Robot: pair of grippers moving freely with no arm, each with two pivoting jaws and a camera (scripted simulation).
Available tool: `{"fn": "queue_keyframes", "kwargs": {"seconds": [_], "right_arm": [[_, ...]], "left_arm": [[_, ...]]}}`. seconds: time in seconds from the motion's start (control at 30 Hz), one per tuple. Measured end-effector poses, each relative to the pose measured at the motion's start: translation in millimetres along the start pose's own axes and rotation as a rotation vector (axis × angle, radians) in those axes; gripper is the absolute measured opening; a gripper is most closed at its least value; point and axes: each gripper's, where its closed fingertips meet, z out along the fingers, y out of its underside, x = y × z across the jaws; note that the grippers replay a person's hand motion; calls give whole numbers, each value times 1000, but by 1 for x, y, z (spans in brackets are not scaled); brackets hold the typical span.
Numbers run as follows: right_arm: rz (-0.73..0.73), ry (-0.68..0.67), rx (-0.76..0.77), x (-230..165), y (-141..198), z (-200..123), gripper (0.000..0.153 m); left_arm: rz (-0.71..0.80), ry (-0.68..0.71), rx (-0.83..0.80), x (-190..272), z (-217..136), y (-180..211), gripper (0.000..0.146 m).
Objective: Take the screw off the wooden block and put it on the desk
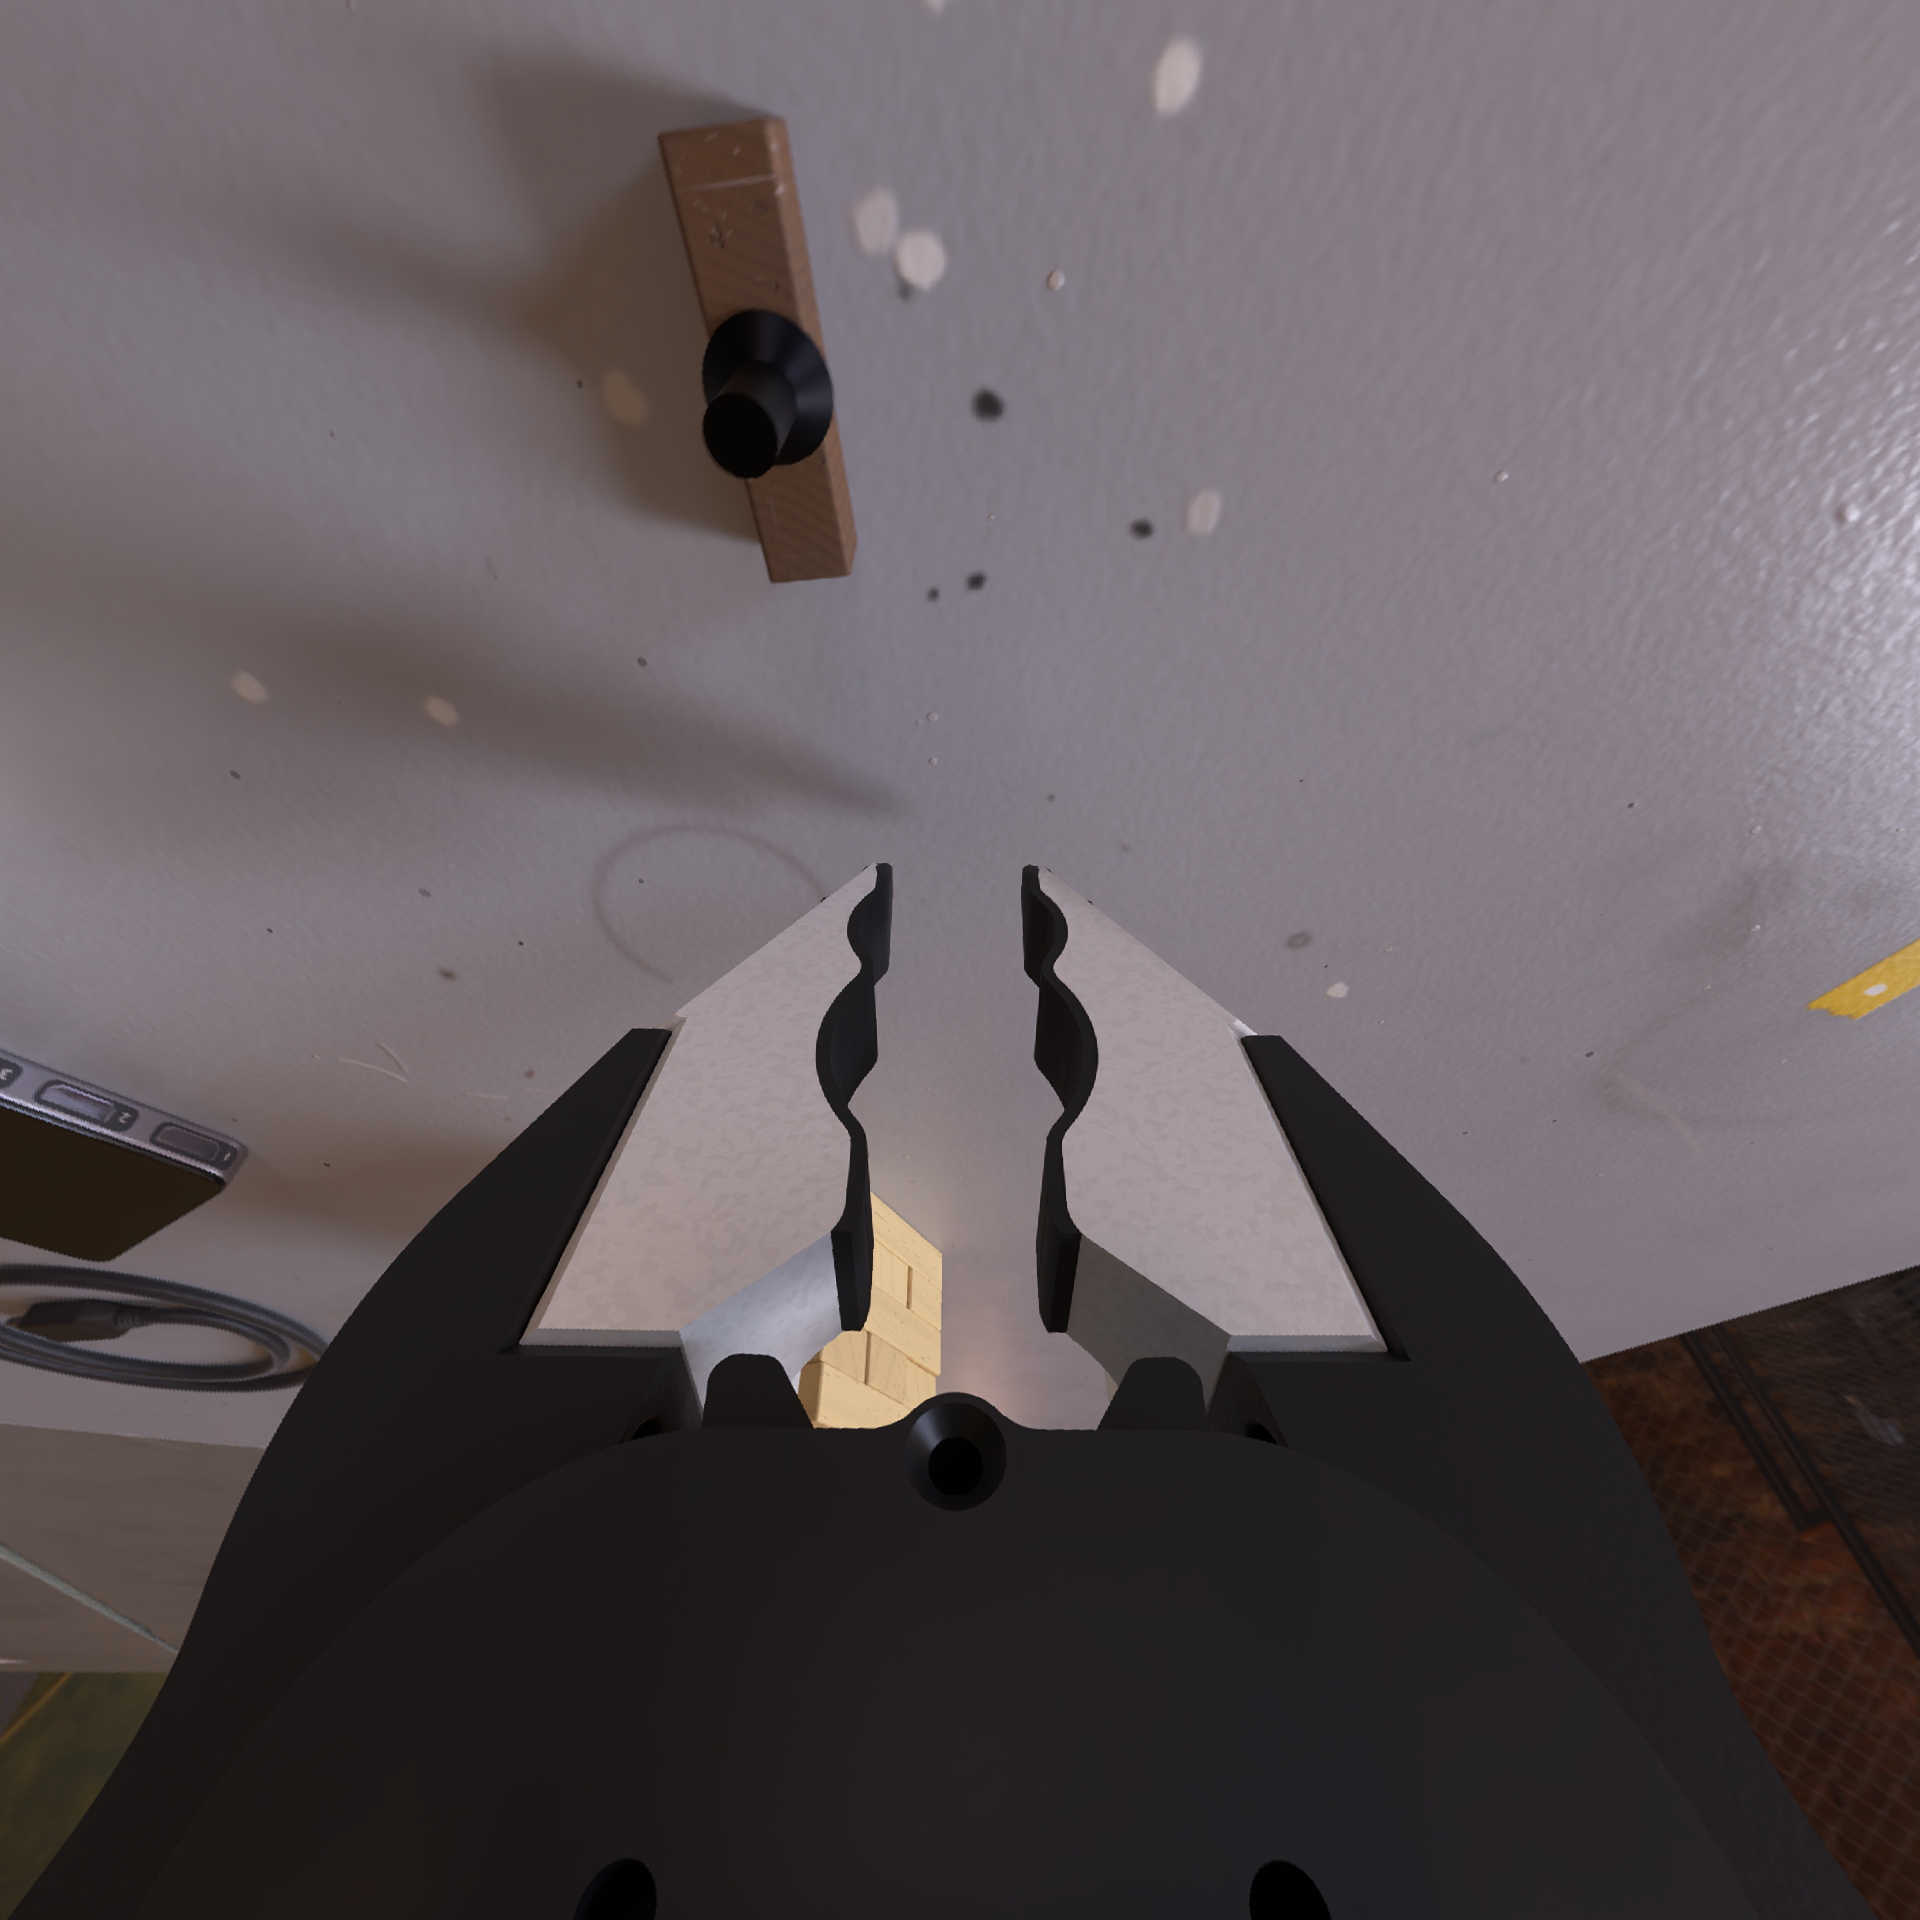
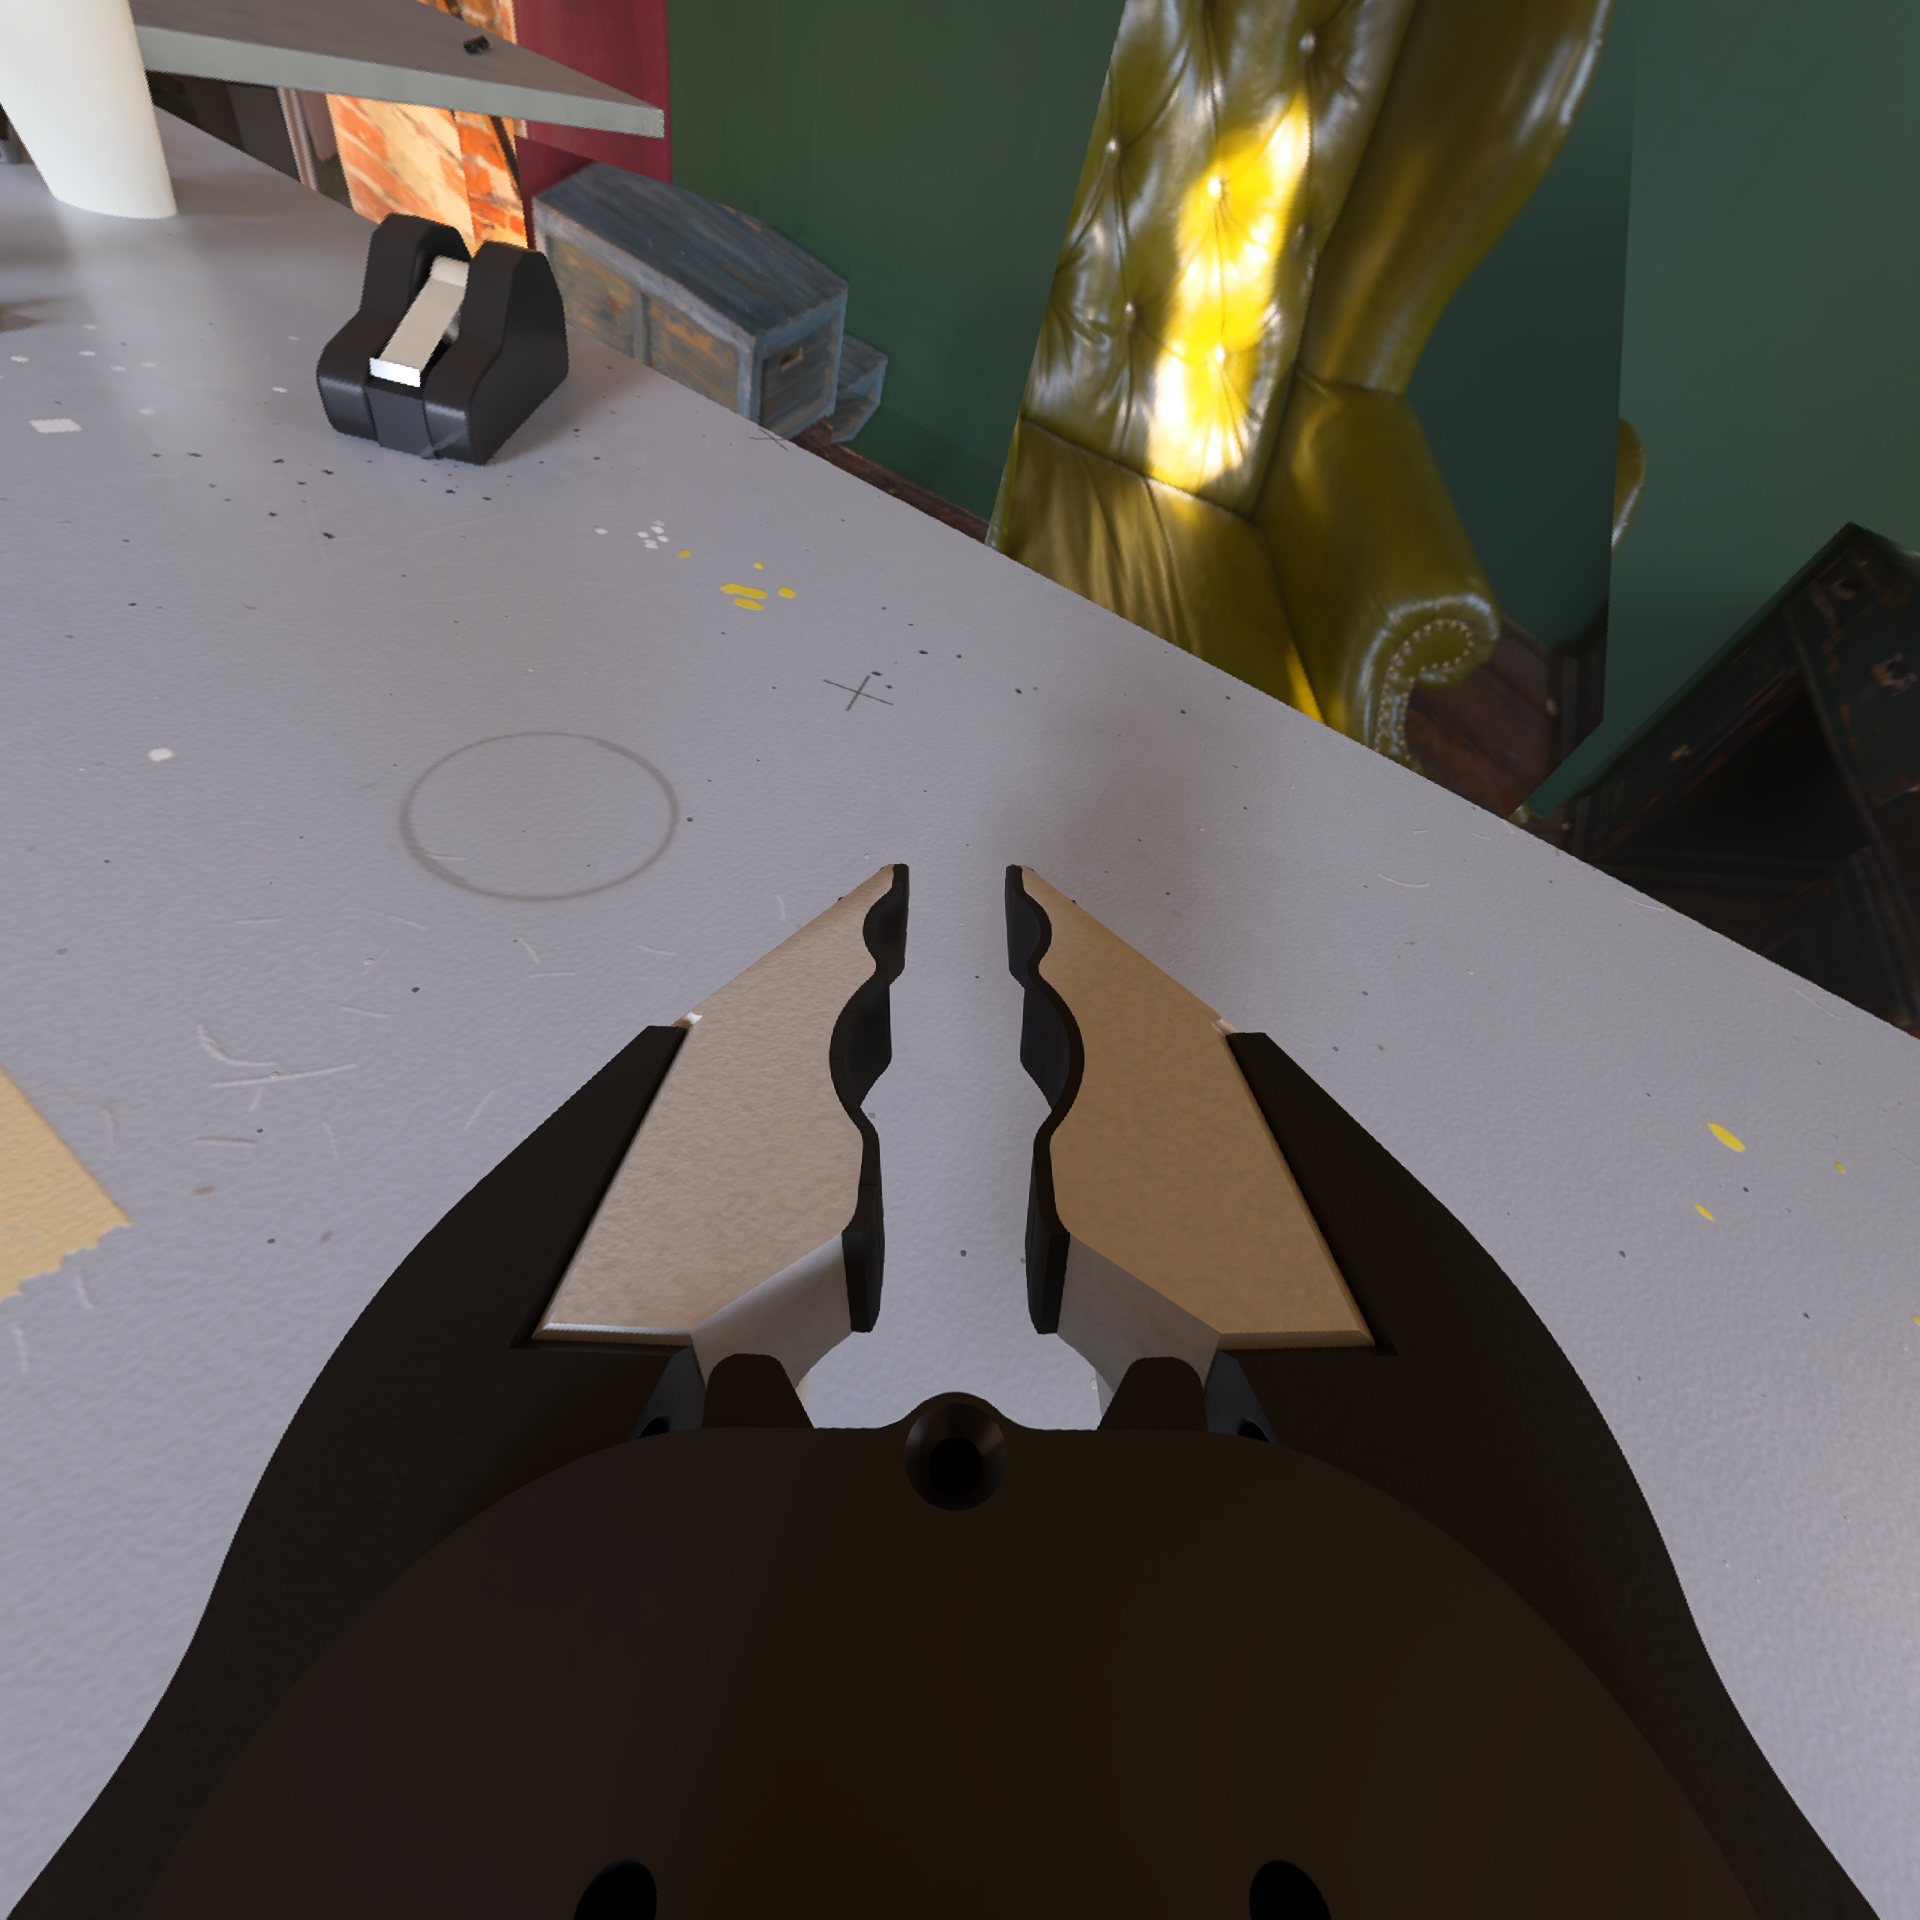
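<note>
Your left gripper (image 1: 956, 883) fills the lower half of its own view, jaws parted by a narrow gap with nothing between them, hanging above the desk (image 1: 1351, 623). Ahead of it and to the left you have the screw (image 1: 764, 395), black, still standing on the wooden block (image 1: 753, 239), near the block's closer end. That block lies flat on the desk, well apart from your fingertips. Between the gripper's fingers, low down, a pale stack of small wooden bricks (image 1: 899, 1309) shows. At the left edge sit a dark flat device (image 1: 94, 1174) and a coiled grey cable (image 1: 156, 1340).

Your right gripper (image 2: 956, 883) is likewise slightly open and empty, above a bare part of the desk near its edge. Neither screw nor block appears in its view. Farther off on the desk you see a black tape dispenser (image 2: 447, 343) and a white post (image 2: 83, 104); beyond the edge stands a green leather armchair (image 2: 1247, 364).
</note>
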Motion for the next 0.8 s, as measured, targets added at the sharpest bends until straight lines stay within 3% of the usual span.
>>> {"fn": "queue_keyframes", "kwargs": {"seconds": [0.27,0.5,0.8], "right_arm": [[1,-3,0,0,0,0,18],[-5,-7,-2,-2,-1,1,18],[-2,-10,-5,-2,0,2,18]], "left_arm": [[13,-45,85,-5,-13,-10,35],[-127,-12,310,-19,-28,-62,42],[-129,-53,325,-29,-21,-73,44]]}}
